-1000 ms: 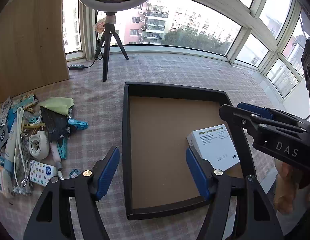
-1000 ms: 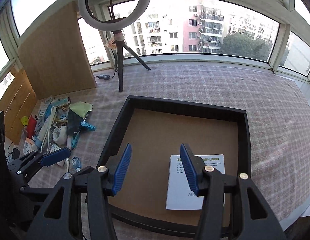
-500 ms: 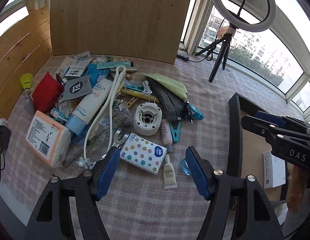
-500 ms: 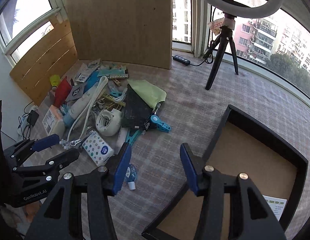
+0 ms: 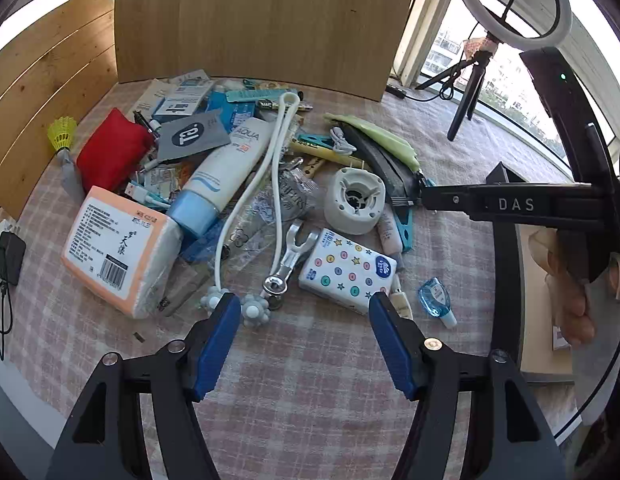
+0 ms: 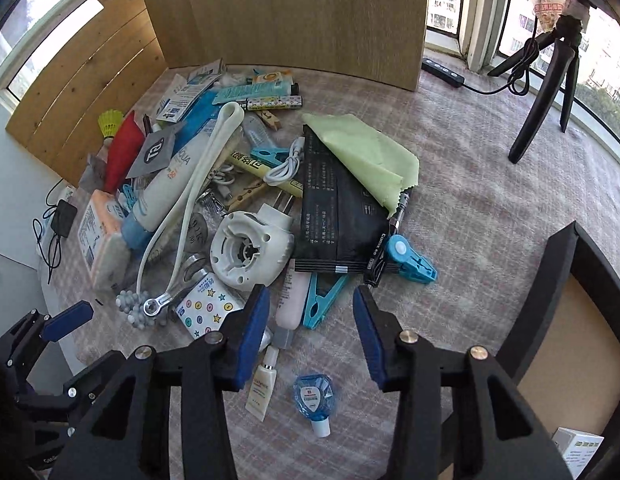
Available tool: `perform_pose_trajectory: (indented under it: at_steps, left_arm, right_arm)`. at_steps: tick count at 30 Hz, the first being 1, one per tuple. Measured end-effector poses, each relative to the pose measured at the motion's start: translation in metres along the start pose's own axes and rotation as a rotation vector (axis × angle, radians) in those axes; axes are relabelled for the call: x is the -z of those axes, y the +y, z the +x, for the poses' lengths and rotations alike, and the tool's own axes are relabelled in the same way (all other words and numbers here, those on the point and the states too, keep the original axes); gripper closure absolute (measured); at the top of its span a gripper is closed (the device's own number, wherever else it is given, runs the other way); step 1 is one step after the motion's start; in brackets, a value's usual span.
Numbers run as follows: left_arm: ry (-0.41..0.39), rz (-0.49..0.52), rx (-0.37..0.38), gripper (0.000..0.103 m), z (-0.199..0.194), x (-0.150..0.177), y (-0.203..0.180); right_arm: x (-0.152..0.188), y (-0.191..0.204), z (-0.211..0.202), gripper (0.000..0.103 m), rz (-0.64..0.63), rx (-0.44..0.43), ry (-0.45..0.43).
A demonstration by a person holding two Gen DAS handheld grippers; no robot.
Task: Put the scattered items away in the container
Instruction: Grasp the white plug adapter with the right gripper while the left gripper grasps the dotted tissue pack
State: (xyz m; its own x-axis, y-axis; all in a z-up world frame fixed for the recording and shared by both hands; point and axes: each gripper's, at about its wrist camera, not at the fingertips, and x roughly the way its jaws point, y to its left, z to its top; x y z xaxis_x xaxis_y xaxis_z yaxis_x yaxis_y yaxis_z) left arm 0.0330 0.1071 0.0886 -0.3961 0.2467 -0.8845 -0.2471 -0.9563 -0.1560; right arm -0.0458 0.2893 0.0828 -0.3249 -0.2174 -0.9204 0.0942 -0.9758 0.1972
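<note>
The scattered pile lies on the checked cloth. My left gripper (image 5: 304, 308) hovers open just in front of the star-patterned tissue pack (image 5: 347, 270) and a metal tool (image 5: 288, 258); its jaws are closing slightly with nothing between them. My right gripper (image 6: 310, 300) is open above a teal clothes peg (image 6: 323, 300) and a pink tube (image 6: 292, 300). Its jaws are closing and the pads touch neither. Below it lie a small blue bottle (image 6: 313, 398) and a cream tube (image 6: 264, 384). The black tray (image 6: 557, 280) stands at the right, with a white box (image 6: 577, 452) inside.
A white round plug device (image 6: 250, 252), black pouch (image 6: 333, 208), green cloth (image 6: 361, 156), sunscreen tube (image 5: 222, 176), orange tissue pack (image 5: 118, 248) and red pouch (image 5: 110, 154) crowd the pile. Wooden boards wall the back and left. A ring-light tripod (image 6: 545, 92) stands at the far right.
Both grippers have swung from above the tray to the left and come down over the pile. The right jaws stand narrower than before.
</note>
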Motion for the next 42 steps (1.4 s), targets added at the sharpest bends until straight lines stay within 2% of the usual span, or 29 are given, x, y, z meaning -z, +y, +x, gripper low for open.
perform_pose_trajectory:
  at_steps: [2, 5, 6, 8, 11, 15, 21, 25, 30, 35, 37, 40, 42]
  left_arm:
    - [0.024, 0.044, 0.038, 0.039, 0.010, 0.006, -0.021]
    - [0.042, 0.081, 0.045, 0.040, 0.025, 0.012, -0.043]
    - [0.046, 0.082, 0.041, 0.044, 0.028, 0.013, -0.045]
    - [0.048, 0.067, 0.029, 0.048, 0.032, 0.009, -0.041]
    - [0.038, 0.050, 0.029, 0.048, 0.030, -0.003, -0.026]
    - [0.041, 0.092, 0.016, 0.048, 0.030, -0.010, -0.010]
    - [0.068, 0.213, 0.022, 0.033, 0.041, -0.012, -0.018]
    - [0.099, 0.250, 0.019, 0.032, 0.057, -0.014, -0.025]
    - [0.131, 0.246, 0.025, 0.032, 0.076, -0.016, -0.024]
    - [0.117, 0.230, 0.041, 0.032, 0.083, -0.022, -0.026]
    - [0.116, 0.208, 0.053, 0.032, 0.086, -0.023, -0.024]
    - [0.098, 0.197, 0.059, 0.035, 0.084, -0.022, -0.022]
    - [0.081, 0.188, 0.059, 0.043, 0.080, -0.021, -0.019]
  right_arm:
    - [-0.001, -0.001, 0.003, 0.060, 0.001, 0.001, 0.010]
    - [-0.006, 0.000, 0.005, 0.060, -0.008, -0.002, 0.014]
    - [-0.007, 0.001, 0.006, 0.060, -0.013, 0.001, 0.014]
    - [-0.011, 0.003, 0.009, 0.060, -0.020, -0.001, 0.014]
    - [-0.019, 0.009, 0.017, 0.060, -0.022, -0.015, 0.025]
    - [-0.028, 0.015, 0.034, 0.060, -0.013, -0.028, 0.060]
    - [-0.036, 0.021, 0.050, 0.060, 0.003, -0.039, 0.097]
    - [-0.041, 0.025, 0.056, 0.060, 0.000, -0.029, 0.109]
    - [-0.043, 0.026, 0.061, 0.060, -0.005, -0.029, 0.131]
    - [-0.042, 0.021, 0.069, 0.060, 0.032, -0.034, 0.158]
    - [-0.043, 0.018, 0.070, 0.063, 0.045, -0.039, 0.157]
    - [-0.046, 0.015, 0.069, 0.076, 0.069, -0.072, 0.157]
    - [-0.047, 0.015, 0.069, 0.077, 0.081, -0.071, 0.158]
